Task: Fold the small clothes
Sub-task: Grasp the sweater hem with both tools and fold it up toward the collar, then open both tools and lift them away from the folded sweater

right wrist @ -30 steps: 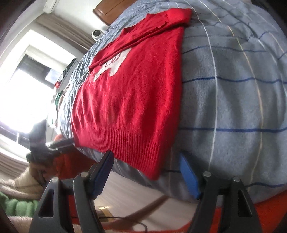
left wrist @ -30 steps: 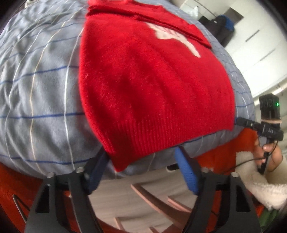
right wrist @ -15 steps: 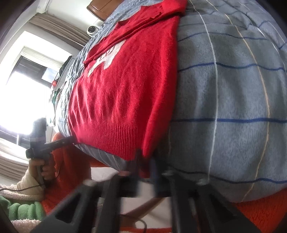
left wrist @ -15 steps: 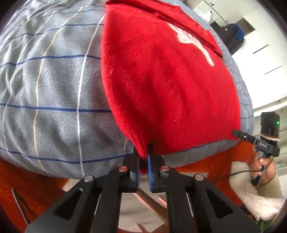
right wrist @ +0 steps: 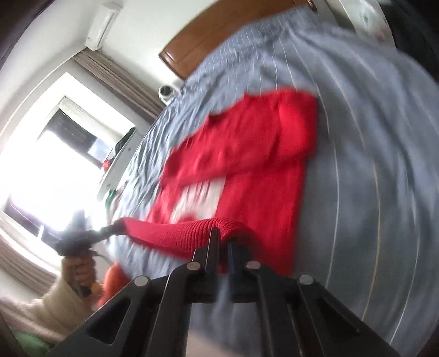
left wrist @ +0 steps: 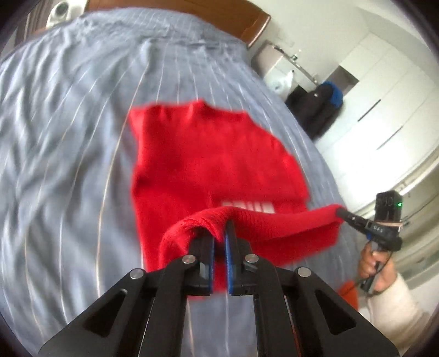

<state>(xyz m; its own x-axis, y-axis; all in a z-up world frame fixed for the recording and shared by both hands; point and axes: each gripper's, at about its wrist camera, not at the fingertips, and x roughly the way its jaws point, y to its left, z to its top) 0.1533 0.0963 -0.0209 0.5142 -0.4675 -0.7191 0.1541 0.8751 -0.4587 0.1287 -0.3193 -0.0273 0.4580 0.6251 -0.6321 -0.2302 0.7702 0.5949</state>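
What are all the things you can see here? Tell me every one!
sweater: one, red with white letters, flat on the bed, its hem lifted
bedspread: one, blue-grey with thin stripes, covering the bed
headboard: one, brown wood, at the far end of the bed
window: one, bright, beside the bed
wardrobe: one, white, against the wall
left hand-held gripper: one, black with blue pads, shut on one hem corner
right hand-held gripper: one, black, shut on the other hem corner
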